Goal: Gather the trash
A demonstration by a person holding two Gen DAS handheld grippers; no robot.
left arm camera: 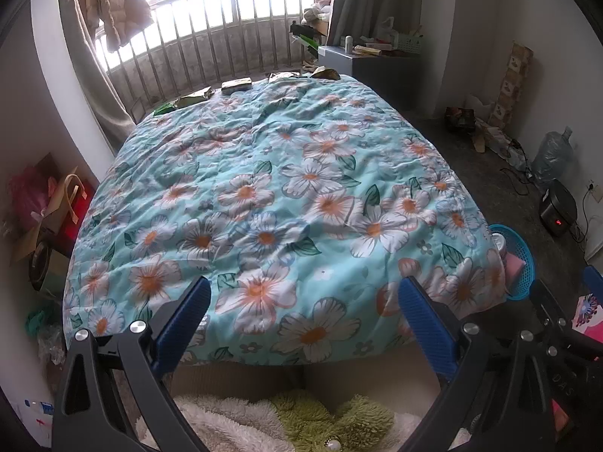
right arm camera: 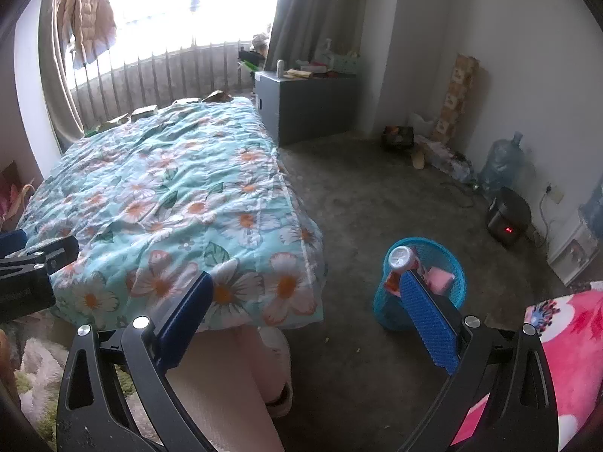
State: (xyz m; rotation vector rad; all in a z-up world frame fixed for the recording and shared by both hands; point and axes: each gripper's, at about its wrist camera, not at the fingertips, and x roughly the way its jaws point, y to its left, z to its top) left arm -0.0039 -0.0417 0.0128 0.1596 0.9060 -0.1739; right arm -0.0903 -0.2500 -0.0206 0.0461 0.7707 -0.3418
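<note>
Several green and gold snack wrappers lie along the far edge of the bed with the floral quilt, also seen in the right wrist view. A blue mesh trash basket stands on the floor right of the bed, holding a drink can and a pink packet; its rim shows in the left wrist view. My left gripper is open and empty over the near end of the bed. My right gripper is open and empty, its right finger in front of the basket.
A grey cabinet with clutter stands beyond the bed. A black heater, a water jug and boxes line the right wall. Bags sit left of the bed. A fluffy rug lies below the bed's near end.
</note>
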